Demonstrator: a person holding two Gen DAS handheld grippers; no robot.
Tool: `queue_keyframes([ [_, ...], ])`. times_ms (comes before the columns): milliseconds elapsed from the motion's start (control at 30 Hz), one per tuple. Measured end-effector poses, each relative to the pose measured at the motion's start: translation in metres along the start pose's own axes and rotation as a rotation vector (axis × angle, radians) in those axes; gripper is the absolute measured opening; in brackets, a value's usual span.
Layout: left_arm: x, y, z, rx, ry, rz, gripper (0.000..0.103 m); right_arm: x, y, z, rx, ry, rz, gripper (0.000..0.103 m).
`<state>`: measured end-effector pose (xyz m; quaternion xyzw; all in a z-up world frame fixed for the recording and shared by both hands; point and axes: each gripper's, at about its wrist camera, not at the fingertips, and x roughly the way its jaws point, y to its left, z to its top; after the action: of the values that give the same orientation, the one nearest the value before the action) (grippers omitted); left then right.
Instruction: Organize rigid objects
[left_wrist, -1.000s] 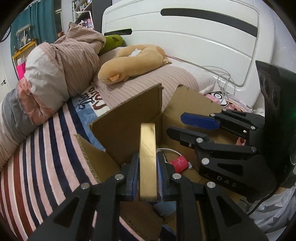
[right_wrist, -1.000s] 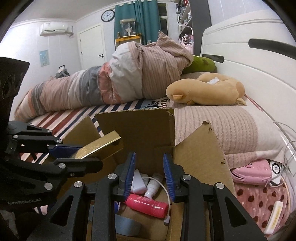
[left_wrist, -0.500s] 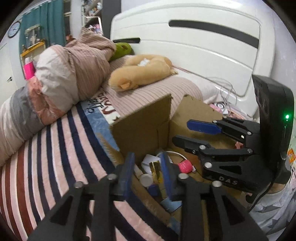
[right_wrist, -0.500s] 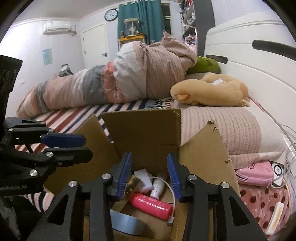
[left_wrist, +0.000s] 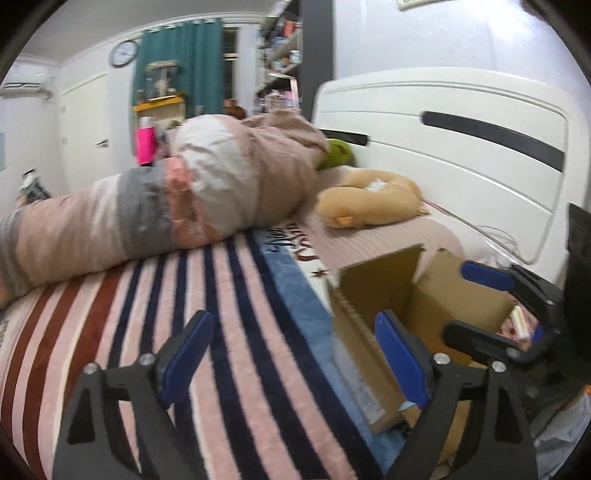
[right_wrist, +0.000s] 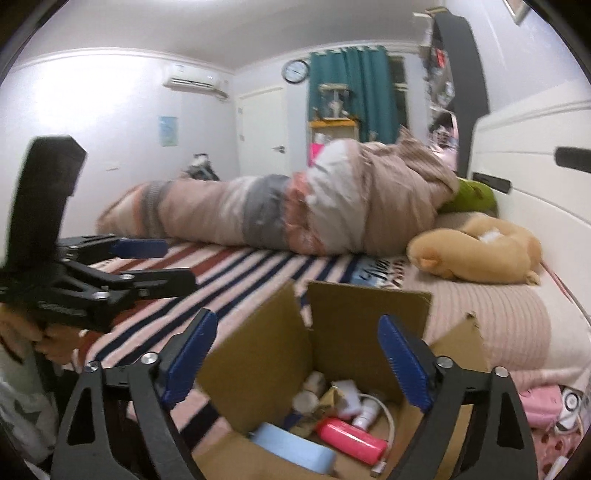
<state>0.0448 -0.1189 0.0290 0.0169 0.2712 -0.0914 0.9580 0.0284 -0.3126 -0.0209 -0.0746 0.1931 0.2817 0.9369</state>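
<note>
An open cardboard box (right_wrist: 365, 314) stands on the striped bed; it also shows in the left wrist view (left_wrist: 380, 291). Inside lie a pink bottle (right_wrist: 351, 439), a blue tape roll (right_wrist: 291, 448), a white cable and charger (right_wrist: 369, 406) and other small items. My right gripper (right_wrist: 295, 358) is open and empty above the box. My left gripper (left_wrist: 291, 354) is open and empty over the bed at the box's left edge; it also shows at the left of the right wrist view (right_wrist: 155, 262).
A rolled duvet (left_wrist: 177, 210) and a tan plush toy (left_wrist: 369, 203) lie on the bed toward the white headboard (left_wrist: 461, 147). A pink case (right_wrist: 543, 406) and other small things lie right of the box. The striped blanket (left_wrist: 184, 314) stretches left.
My left gripper let go of the gold bar into the box, opened wide and swung left away from it. My right gripper opened wider and rose.
</note>
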Motion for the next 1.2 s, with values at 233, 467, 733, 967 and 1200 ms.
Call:
queue_keyframes([
  [233,-0.009,0.022,-0.014,-0.076,-0.019,0.035,0.089,-0.002,0.015,0.001,-0.016,-0.029,0.035,0.094],
  [467,-0.011,0.032,-0.021,-0.1,-0.02,0.046,0.089,0.003,0.01,0.002,0.026,-0.012,0.04,0.094],
  [733,-0.011,0.032,-0.021,-0.1,-0.022,0.056,0.089,0.004,0.006,0.004,0.044,-0.013,0.043,0.094],
  [967,-0.012,0.032,-0.021,-0.096,-0.024,0.064,0.089,0.004,0.005,0.005,0.048,-0.013,0.043,0.094],
  [1200,-0.012,0.032,-0.021,-0.096,-0.025,0.062,0.089,0.002,0.004,0.001,0.062,-0.016,0.038,0.094],
])
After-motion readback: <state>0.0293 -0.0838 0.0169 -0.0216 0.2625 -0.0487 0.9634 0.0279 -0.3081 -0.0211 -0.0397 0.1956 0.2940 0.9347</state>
